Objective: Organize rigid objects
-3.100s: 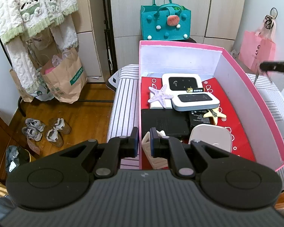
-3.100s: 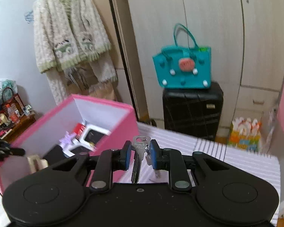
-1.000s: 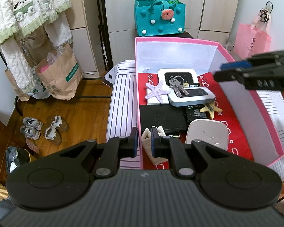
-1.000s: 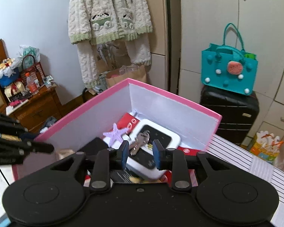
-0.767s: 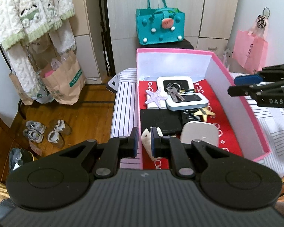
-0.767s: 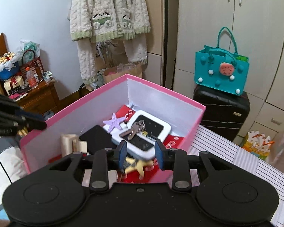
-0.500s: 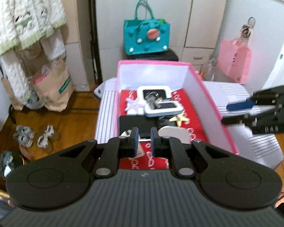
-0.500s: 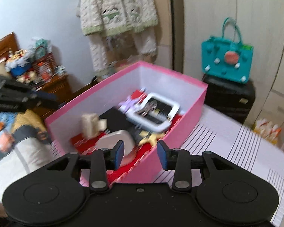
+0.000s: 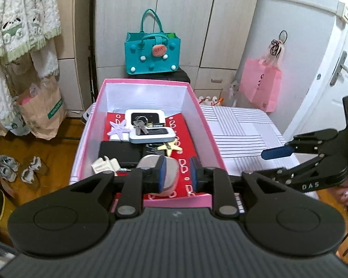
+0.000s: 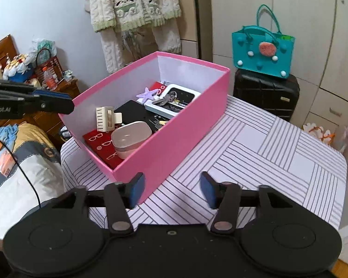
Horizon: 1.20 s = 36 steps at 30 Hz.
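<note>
Pink box sits on the striped counter, toward its left end. Both tools off the box, nothing held.

Left tool: jaws spread partway, empty, above the near end of the box. Right tool: jaws spread wide, empty, over the counter just right of the box's near corner.

Count inside the box:
- 1 key bunch, lying on the two white devices at the far end of the box
- 2 white black-screened devices, overlapping
- 2 starfish: purple left of the devices, yellow just nearer than them
- 1 cream hair claw by the left wall, near end
- 1 black flat device mid-box
- 1 white rounded case at the near end, partly hidden behind the left tool's finger in the left wrist view
- red liner printed with white glasses

Around the box: teal felt bag on a black suitcase behind it; pink paper bag hanging to the right; knit cardigan hanging behind-left; brown paper bag and shoes on the floor to the left.

Writing: "DAS" on the right tool's body in the left wrist view; "Robot.AI" partly readable on the left tool in the right wrist view. Brown bag's green label unreadable.
</note>
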### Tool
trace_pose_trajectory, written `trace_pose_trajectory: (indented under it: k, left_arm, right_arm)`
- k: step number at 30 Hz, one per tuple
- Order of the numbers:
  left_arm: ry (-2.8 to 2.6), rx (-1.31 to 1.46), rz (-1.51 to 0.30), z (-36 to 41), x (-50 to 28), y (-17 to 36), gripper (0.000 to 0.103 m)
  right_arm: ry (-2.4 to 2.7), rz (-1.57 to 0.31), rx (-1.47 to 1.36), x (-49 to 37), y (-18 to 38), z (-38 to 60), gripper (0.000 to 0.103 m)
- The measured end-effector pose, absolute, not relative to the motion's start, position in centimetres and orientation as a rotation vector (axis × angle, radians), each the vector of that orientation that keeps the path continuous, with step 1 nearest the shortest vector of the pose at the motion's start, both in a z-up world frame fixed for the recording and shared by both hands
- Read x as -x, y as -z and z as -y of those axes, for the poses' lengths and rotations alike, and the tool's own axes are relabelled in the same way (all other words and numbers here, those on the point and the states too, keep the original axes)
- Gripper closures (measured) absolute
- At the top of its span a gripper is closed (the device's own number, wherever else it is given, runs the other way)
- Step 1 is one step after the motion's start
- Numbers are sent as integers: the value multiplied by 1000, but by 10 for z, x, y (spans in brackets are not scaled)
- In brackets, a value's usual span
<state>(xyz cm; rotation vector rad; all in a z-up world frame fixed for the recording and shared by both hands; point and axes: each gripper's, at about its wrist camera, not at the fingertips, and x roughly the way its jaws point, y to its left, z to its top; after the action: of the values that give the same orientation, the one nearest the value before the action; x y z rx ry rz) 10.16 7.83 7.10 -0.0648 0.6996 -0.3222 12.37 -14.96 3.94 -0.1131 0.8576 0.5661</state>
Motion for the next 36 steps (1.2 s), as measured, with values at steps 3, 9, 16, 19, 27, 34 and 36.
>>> trace_pose_trajectory:
  k: [3, 9, 16, 19, 27, 34, 36]
  left_arm:
    - [322, 90, -687, -72, -94, -69, 72]
    - [276, 84, -658, -60, -84, -67, 59]
    - [304, 94, -609, -48, -73, -56, 48]
    - [279, 99, -618, -43, -72, -47, 45]
    - [217, 70, -641, -31, -68, -36, 12]
    - [80, 40, -579, -23, -61, -46, 0]
    - [50, 69, -600, -24, -61, -47, 0]
  right_arm:
    - [-491, -874, 120, -120, -37, 151, 21]
    - [-394, -801, 164, -101, -44, 157, 14]
    - [-391, -586, -30, -67, -46, 179, 14]
    - [-387, -565, -80, -62, -42, 180, 14]
    - [-245, -562, -9, -54, -43, 175, 0]
    - [-250, -607, -57, -40, -45, 195, 0]
    - [-221, -604, -64, -35, -46, 199, 0]
